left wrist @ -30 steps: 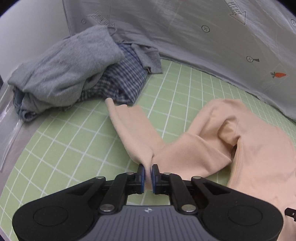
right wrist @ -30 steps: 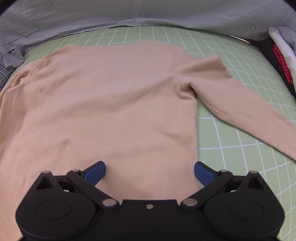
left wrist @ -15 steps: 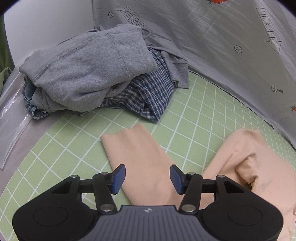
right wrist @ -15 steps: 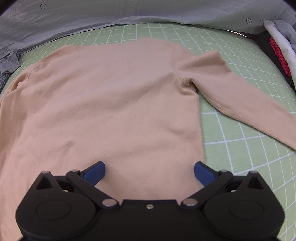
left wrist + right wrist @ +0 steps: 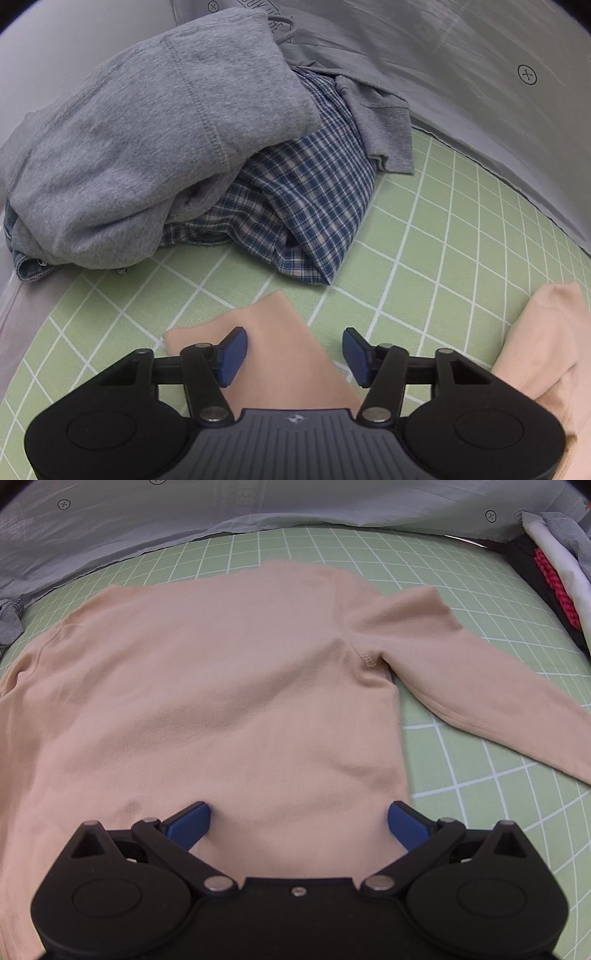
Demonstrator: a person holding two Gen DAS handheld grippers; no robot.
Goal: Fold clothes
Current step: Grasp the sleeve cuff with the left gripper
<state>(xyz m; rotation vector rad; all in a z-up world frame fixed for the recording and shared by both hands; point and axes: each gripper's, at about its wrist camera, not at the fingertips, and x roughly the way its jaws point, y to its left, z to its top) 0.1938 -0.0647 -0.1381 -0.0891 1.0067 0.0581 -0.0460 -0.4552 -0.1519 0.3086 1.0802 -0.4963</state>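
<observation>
A peach long-sleeved top point(image 5: 229, 701) lies flat on the green grid mat point(image 5: 480, 760), its right sleeve point(image 5: 480, 686) stretched out to the right. My right gripper point(image 5: 298, 821) hovers open over the top's lower hem, nothing between its fingers. In the left wrist view the top's left sleeve point(image 5: 280, 350) lies on the mat point(image 5: 424, 258), cuff end pointing away. My left gripper point(image 5: 294, 354) stands open above that sleeve, its blue pads point(image 5: 232, 354) on either side of the cloth without gripping it. A bunched shoulder part point(image 5: 546, 347) shows at right.
A pile of clothes sits at the mat's far left: a grey sweatshirt point(image 5: 155, 140) over a blue plaid shirt point(image 5: 310, 206) and denim point(image 5: 26, 262). A grey printed sheet point(image 5: 480, 74) bounds the back. Folded white, red and black garments point(image 5: 554, 576) lie at the far right.
My left gripper let go of the sleeve, opened, and moved out along it toward the cuff and the clothes pile. The sleeve now lies flat. My right gripper stayed open, barely shifting.
</observation>
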